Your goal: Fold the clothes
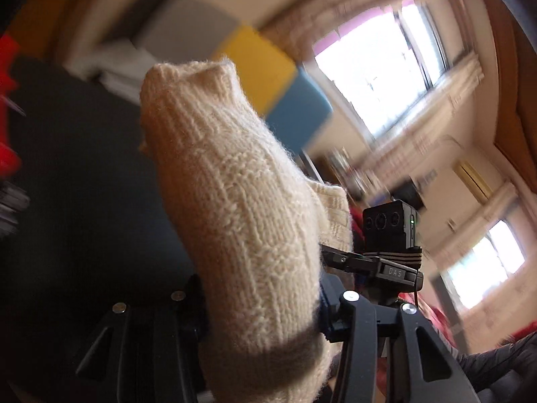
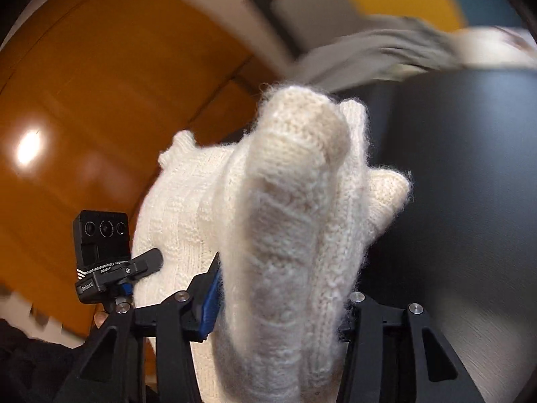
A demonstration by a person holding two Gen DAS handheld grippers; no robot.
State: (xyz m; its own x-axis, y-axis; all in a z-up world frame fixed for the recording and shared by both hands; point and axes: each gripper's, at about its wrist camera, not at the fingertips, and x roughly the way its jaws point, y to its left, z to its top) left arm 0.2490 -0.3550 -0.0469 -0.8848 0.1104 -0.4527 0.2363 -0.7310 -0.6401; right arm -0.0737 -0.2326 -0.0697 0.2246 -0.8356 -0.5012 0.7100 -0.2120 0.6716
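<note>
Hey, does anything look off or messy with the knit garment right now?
Somewhat. The cream knitted garment is bunched into a thick wad between the left hand-held gripper's fingers, and likewise in the right hand-held gripper, rather than held by a flat edge. No damage shows; the surroundings are too blurred to judge.

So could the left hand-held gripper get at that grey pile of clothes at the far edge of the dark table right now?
Probably not yet. The left hand-held gripper is full: cream knitwear is bunched between its fingers and blocks its front. The grey pile lies across the dark table, apart from it.
</note>
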